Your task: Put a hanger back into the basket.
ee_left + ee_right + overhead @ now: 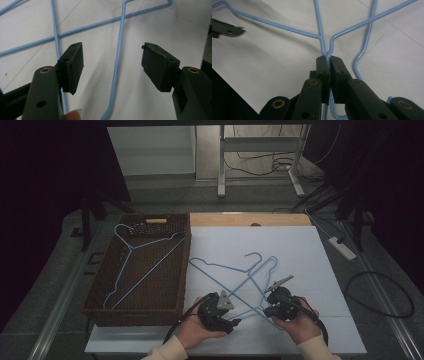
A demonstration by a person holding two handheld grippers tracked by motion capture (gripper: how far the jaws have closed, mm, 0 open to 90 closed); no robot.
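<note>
1. I am clenching the right gripper [329, 61] on a blue wire hanger [287, 26], its jaws pinched tight on the twisted neck where the two shoulder wires meet.
2. In the high view, the right gripper [274, 307] is sitting near the front edge of the white surface [300, 255], with that hanger [222, 267] lying flat ahead of it.
3. I am holding the left gripper [112, 67] with its jaws spread wide and gripping nothing; a wire of a second blue hanger [119, 50] is running between them on the surface without touching either pad.
4. In the high view, the left gripper [220, 312] is resting just left of the right one, and the second hanger [265, 270] is lying crossed with the first.
5. I am seeing a third blue hanger [145, 255] lying inside the brown woven basket [100, 285], which is standing at the left edge of the surface.
</note>
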